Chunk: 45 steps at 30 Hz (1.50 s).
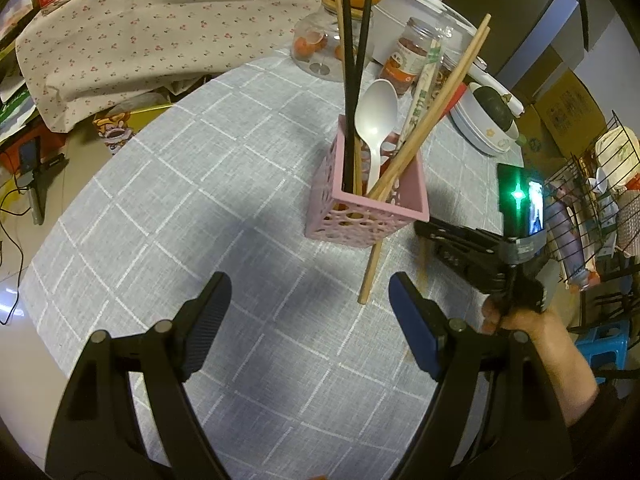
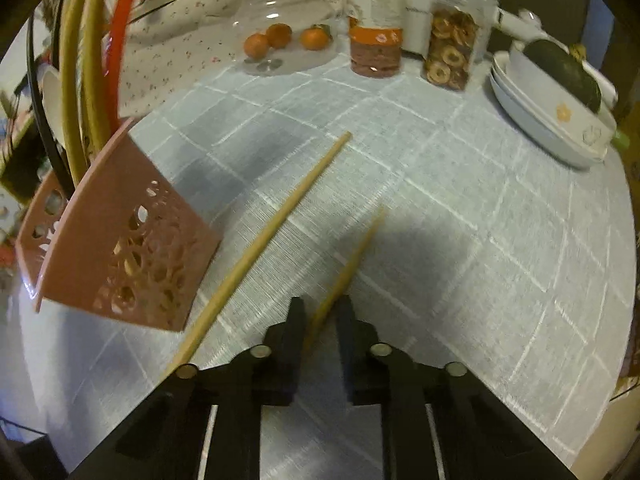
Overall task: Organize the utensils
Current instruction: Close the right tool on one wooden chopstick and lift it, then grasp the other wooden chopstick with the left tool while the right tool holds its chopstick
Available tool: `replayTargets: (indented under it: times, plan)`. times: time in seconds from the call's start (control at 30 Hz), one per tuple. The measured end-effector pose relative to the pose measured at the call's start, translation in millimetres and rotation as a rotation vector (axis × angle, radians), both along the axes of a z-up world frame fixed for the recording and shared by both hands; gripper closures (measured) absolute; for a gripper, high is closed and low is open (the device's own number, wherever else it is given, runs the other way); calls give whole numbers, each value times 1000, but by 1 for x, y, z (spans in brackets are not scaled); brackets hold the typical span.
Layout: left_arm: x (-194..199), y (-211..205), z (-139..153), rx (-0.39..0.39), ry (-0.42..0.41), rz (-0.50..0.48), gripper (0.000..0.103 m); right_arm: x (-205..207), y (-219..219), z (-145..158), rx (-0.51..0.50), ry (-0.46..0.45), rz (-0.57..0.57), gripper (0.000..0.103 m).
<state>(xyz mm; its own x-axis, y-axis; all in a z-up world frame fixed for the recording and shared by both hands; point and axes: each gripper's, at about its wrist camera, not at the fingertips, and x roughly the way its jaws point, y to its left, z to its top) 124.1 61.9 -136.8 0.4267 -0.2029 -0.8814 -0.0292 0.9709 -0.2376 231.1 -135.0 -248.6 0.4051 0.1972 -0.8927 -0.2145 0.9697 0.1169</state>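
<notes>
The right tongs [image 2: 320, 312] were clamped on one wooden chopstick [image 2: 348, 264] just above the desk [image 2: 440, 208], another chopstick [image 2: 272, 232] lay beside the pink holder [image 1: 368, 208], and the left tongs [image 1: 310, 308] hung wide apart, holding nothing.

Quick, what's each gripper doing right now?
Left gripper: open, holding nothing.
Right gripper: shut on a wooden chopstick.
</notes>
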Motion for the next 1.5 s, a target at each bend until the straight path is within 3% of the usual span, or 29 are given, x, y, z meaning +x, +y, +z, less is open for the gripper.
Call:
replayTargets:
  times: [0.37,0.63,0.77,0.87,0.93,1.03,1.17,1.27,1.37,1.5]
  plan:
    - [-3,-9,6,-12,-21,-29,22,-4,-31,10,108,67,-95,96]
    - [-21,-41,28,50,-120,-169,23,-26,-65,39,128,56,-111,96]
    - [-34,-79,43,83,-173,-279,34,-36,-97,46,190,53,-147,96]
    - [-26,-109,40,120,-151,-320,45,-44,-120,46,232,56,-169,96]
    - [-10,-135,33,156,-109,-348,47,-43,-127,42,244,68,-175,96]
    - [28,-164,24,192,-46,-368,59,-46,-142,34,261,94,-195,96]
    - [85,-186,8,252,23,-345,60,-49,-165,36,294,89,-224,96]
    - [123,-195,-9,324,63,-305,63,-50,-174,34,319,95,-231,96]
    - [155,-193,-28,320,114,-250,70,-50,-174,35,332,97,-220,96]
    - [180,-190,-58,372,155,-199,76,-53,-176,38,348,91,-199,96]
